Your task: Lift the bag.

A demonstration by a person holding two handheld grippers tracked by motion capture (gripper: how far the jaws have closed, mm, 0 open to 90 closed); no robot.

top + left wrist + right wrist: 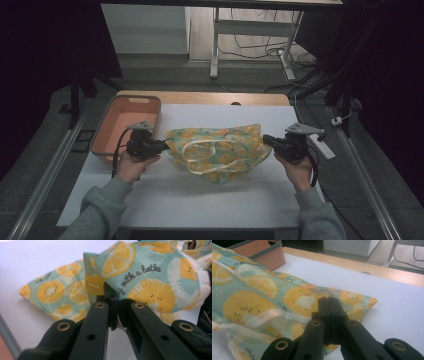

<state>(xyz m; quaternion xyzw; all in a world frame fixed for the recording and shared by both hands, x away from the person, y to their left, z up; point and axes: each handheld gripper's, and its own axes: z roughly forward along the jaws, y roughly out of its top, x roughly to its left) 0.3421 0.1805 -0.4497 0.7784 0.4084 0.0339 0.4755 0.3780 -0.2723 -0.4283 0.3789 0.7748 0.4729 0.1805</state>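
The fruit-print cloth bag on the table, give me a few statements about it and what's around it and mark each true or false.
1. Both grippers are shut on the fruit-print bag: the left gripper at one side, the right gripper at the other. True.
2. The bag lies inside the pink bin. False: it is on the white table cover, beside the bin.
3. The bag has pale handles. True.
4. The bag's print shows strawberries. False: yellow citrus and kiwi slices on light green.
5. The bin holds folded clothes. False: it looks empty.
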